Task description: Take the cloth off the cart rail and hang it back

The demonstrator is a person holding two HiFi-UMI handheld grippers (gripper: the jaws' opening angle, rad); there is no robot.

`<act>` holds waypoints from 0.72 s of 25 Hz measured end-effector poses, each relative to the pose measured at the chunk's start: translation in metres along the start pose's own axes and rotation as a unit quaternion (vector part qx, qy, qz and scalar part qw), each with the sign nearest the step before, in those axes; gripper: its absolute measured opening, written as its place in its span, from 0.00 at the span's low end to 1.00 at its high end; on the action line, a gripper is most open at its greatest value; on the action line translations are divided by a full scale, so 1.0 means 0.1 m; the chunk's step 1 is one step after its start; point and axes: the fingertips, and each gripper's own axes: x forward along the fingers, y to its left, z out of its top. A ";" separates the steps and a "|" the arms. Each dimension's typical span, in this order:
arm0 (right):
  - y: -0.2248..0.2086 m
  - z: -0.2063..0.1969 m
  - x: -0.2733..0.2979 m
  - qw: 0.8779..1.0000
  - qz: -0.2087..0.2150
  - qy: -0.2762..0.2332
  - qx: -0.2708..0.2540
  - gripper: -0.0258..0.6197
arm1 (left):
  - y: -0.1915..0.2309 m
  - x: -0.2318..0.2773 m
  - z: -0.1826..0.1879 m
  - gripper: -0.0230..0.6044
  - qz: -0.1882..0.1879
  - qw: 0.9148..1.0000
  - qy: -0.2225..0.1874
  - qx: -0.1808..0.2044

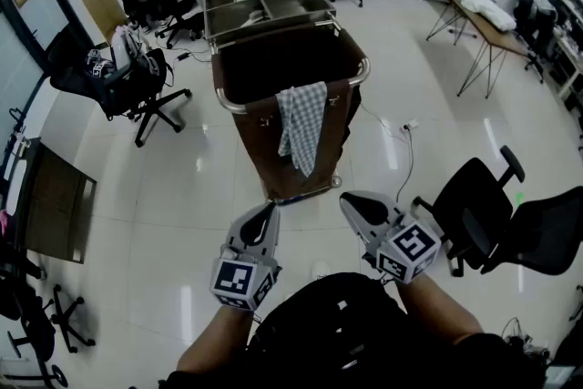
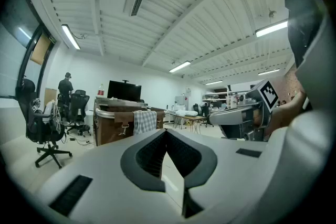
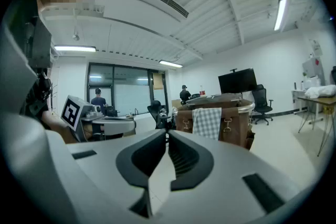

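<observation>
Checked cloth (image 1: 303, 125) is hanging over the cart rail (image 1: 363, 70), well apart from left tool (image 1: 269, 208) and right tool (image 1: 352, 200), both pressed together and gripping nothing. Judging it light and limp: pinching the fold just below the rail looks safest.

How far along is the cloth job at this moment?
Nothing shows as done: the checked cloth hangs over the cart rail. Nothing in hand: left gripper and right gripper are shut and empty, short of the rail. Left: approach, lift the cloth off, rehang it.
</observation>
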 end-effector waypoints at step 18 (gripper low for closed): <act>-1.37 -0.67 1.64 0.996 -0.023 0.065 0.058 0.92 | 0.51 0.65 0.02 0.04 0.088 0.996 0.015 0.001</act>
